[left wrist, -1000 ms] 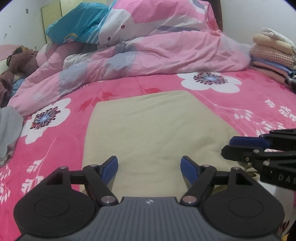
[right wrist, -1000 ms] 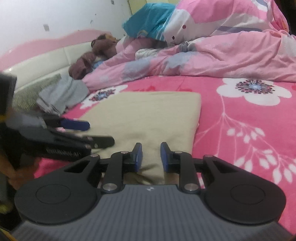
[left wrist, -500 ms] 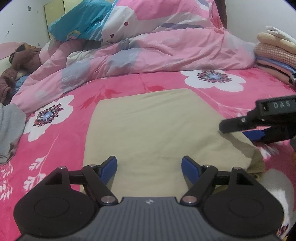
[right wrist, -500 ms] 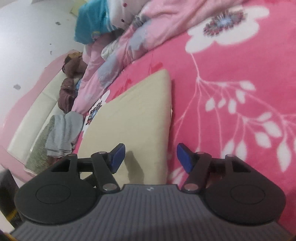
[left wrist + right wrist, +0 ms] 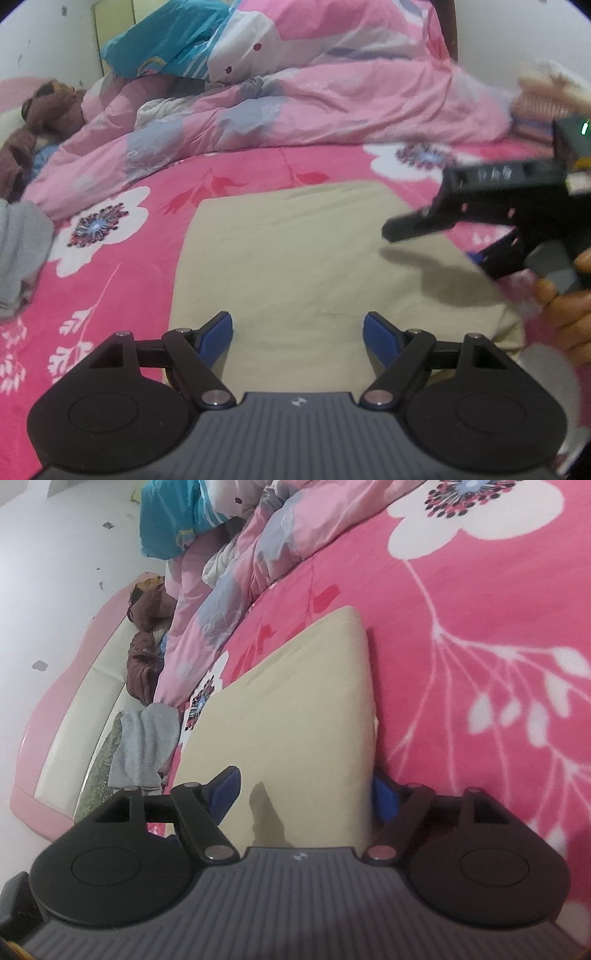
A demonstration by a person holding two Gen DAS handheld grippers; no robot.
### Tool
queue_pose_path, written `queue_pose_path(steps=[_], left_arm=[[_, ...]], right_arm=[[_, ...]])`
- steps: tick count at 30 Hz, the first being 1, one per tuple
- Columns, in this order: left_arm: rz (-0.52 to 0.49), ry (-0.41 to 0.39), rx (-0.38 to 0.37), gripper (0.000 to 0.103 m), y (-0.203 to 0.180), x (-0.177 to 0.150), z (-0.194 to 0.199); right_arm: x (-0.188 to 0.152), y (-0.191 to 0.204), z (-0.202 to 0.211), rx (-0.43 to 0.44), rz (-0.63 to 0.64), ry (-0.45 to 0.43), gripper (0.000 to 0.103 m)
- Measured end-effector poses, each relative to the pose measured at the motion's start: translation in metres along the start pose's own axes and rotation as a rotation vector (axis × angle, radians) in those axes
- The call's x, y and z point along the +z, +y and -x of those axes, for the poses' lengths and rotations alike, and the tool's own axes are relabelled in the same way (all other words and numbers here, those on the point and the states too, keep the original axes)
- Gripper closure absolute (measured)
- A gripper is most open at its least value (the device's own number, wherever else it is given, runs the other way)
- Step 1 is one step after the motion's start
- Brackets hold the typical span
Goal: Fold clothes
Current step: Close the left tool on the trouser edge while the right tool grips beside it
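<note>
While your left gripper (image 5: 297,328) hovers with its fingers apart and empty over the near edge of the beige garment (image 5: 314,258), your right gripper (image 5: 304,786) is opening its fingers astride that garment's right edge, pressing on nothing. The garment lies flat on the pink flowered bed (image 5: 110,295) as a neat rectangle, so this piece looks partly folded, maybe one more fold to go. Farther off, a grey garment (image 5: 144,746) waits unfolded near the headboard, and a blurred folded stack (image 5: 543,99) sits at far right.

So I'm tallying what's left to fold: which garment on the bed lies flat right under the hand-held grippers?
The beige garment, spread smooth on the pink floral bedspread. The grey garment lies crumpled at the bed's edge, away from both.
</note>
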State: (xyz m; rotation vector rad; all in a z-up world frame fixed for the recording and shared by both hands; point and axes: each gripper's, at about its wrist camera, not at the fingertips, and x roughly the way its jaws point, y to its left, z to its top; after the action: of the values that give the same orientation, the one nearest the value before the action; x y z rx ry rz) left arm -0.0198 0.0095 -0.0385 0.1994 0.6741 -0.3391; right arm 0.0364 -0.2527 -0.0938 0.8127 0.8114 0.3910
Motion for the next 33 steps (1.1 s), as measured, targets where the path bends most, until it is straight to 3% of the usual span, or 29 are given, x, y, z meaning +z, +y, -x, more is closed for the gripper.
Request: queue_pose_path(steps=[4, 7, 10, 12, 16, 19, 25, 29, 33], left_arm=[[0.148, -0.062, -0.058, 0.014, 0.049, 0.004, 0.014], [0.302, 0.005, -0.096, 0.014, 0.095, 0.004, 0.002], [0.47, 0.113, -0.222, 0.015, 0.134, -0.006, -0.023], [0.522, 0.161, -0.304, 0.015, 0.146, -0.014, -0.037], [0.473, 0.162, -0.394, 0.011, 0.147, -0.015, -0.052], [0.465, 0.181, -0.481, 0.01, 0.144, -0.009, -0.069], [0.537, 0.2, -0.608, 0.013, 0.149, 0.003, -0.106], [0.501, 0.204, -0.604, 0.017, 0.14, 0.012, -0.118], [0.477, 0.211, -0.559, 0.047, 0.137, 0.018, -0.114]], right_arm=[[-0.001, 0.001, 0.004, 0.013, 0.023, 0.03, 0.028], [-0.001, -0.001, 0.008, 0.035, 0.026, 0.06, 0.028], [-0.001, -0.003, 0.011, 0.056, 0.026, 0.089, 0.029], [-0.002, -0.003, 0.013, 0.068, 0.033, 0.111, 0.029], [0.003, -0.007, 0.012, 0.1, 0.031, 0.154, 0.03], [0.01, -0.013, 0.006, 0.125, 0.006, 0.18, 0.036], [0.025, -0.023, -0.019, 0.179, -0.033, 0.216, 0.063], [0.034, -0.031, -0.043, 0.246, -0.085, 0.221, 0.076], [0.033, -0.022, -0.047, 0.265, -0.061, 0.177, 0.079]])
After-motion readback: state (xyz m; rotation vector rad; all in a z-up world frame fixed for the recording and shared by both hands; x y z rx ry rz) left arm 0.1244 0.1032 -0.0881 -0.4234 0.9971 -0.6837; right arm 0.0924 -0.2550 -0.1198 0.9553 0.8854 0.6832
